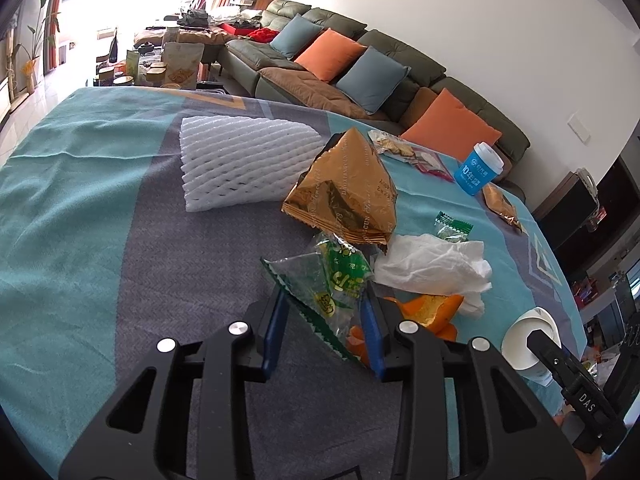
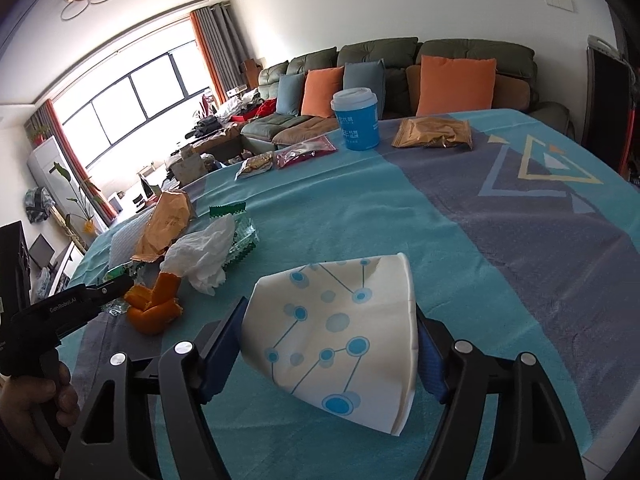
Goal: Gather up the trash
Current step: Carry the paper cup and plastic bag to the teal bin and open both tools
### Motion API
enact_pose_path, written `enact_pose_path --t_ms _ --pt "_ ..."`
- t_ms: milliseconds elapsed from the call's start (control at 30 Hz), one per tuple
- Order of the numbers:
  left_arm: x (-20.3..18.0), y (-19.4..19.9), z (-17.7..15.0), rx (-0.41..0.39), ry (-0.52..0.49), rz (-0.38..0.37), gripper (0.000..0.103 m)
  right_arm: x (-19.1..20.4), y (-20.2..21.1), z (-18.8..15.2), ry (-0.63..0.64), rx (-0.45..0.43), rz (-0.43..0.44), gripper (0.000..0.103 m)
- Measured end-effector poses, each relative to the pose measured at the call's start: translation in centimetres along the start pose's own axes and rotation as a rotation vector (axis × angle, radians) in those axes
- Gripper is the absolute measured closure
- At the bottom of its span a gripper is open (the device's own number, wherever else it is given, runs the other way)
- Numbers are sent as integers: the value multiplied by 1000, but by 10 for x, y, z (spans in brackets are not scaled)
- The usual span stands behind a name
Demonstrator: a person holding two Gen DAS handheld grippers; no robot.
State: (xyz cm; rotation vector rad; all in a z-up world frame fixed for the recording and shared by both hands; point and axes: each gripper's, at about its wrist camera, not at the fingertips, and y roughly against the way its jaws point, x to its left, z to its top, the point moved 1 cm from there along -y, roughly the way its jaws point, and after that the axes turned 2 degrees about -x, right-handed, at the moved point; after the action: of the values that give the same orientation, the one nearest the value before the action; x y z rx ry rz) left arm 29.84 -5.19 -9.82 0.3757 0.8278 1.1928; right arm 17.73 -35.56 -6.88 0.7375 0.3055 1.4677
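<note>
Orange peel [image 1: 432,312] partly behind green wrapper [image 1: 336,280], blue cup [image 1: 478,168] lettering unreadable

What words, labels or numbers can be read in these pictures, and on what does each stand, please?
"DAS": right gripper body, in the left wrist view.
"GenRobot.AI": left gripper body, in the right wrist view.
"10": blue cup; its other print is unreadable.
Gold wrapper: small lettering, too distorted to read.
Green wrapper: print unreadable.
</note>
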Motion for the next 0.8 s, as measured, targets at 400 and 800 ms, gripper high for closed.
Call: enact_pose_path --t_ms 400,800 --pt "5 32 0 -62 12 -26 69 20 20 11 84 -76 17 33" --pt "25 127 4 -234 35 3 69 67 49 19 161 -154 122 33"
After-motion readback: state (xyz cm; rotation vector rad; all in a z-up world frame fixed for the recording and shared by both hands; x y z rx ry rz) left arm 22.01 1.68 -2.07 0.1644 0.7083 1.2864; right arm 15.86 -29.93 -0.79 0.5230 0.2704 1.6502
